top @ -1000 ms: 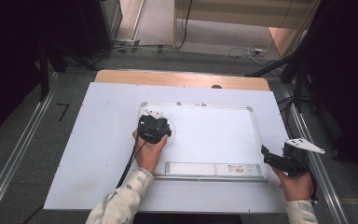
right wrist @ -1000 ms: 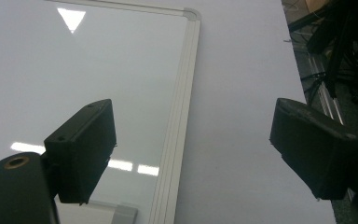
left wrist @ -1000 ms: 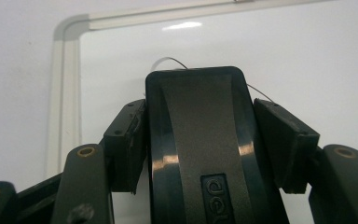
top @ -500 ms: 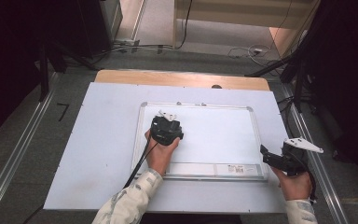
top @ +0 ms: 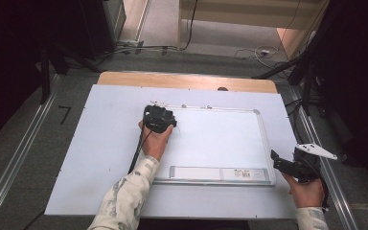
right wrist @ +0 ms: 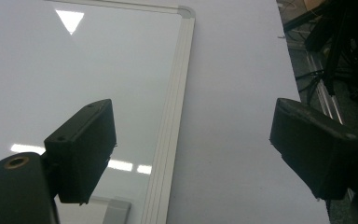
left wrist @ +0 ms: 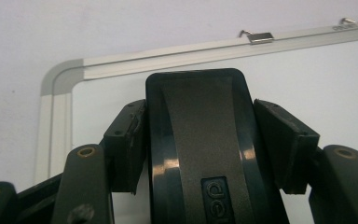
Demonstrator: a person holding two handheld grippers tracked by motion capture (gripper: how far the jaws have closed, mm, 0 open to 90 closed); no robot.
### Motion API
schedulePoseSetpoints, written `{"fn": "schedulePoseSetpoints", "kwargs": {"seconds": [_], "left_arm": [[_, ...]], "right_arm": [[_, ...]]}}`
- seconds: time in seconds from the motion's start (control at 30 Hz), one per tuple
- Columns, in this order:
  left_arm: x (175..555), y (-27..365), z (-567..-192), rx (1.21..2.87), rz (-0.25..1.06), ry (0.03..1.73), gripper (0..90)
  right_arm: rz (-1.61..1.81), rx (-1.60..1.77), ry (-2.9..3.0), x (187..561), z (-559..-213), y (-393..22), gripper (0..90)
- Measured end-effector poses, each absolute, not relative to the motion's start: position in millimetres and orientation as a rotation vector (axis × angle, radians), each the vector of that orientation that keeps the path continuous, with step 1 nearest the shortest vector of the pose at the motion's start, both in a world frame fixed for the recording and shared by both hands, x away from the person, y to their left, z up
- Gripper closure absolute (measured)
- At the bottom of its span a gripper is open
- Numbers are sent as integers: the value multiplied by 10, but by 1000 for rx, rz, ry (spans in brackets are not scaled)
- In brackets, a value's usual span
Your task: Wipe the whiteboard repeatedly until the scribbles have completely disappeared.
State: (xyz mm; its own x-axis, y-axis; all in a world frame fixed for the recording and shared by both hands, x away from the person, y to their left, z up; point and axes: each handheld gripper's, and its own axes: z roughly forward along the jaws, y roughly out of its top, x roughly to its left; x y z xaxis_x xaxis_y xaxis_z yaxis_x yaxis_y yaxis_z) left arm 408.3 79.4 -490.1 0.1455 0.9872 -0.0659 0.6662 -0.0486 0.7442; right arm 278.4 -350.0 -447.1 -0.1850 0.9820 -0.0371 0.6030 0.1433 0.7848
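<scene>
The left claw [top: 159, 116] pinches a black plastic whiteboard eraser with a dark felt-like centre strip [left wrist: 199, 144], its pads pressed on both sides. It holds the eraser on the white rectangular whiteboard with a silver metal frame [top: 264, 143], near the board's far left corner, where a small metal hanging clip [left wrist: 257, 37] sits on the frame. The board lies on the pale counter [top: 100, 143], towards its right side. The right claw [top: 279, 162] hangs spread and empty over the board's near right corner.
</scene>
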Motion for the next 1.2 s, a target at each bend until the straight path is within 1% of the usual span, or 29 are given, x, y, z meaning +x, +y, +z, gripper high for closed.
{"fn": "schedulePoseSetpoints", "kwargs": {"seconds": [0.33,0.47,0.67,0.83,1.0,1.2], "left_arm": [[4282,996,-4899,1729,663,1666,390],[4324,947,-4892,1738,685,1674,391],[4300,804,-4892,1764,665,1637,392],[4211,554,-4895,1805,640,1578,392],[4026,340,-4889,1870,625,1521,393],[3761,243,-4903,1894,599,1470,393]], "right_arm": [[871,1517,1858,2774,-4469,-3510,130],[870,1519,1859,2786,-4471,-3503,130],[871,1515,1865,2806,-4475,-3482,132],[871,1509,1869,2812,-4473,-3471,132],[871,1512,1868,2813,-4473,-3475,132],[867,1506,1870,2810,-4472,-3466,132]]}}
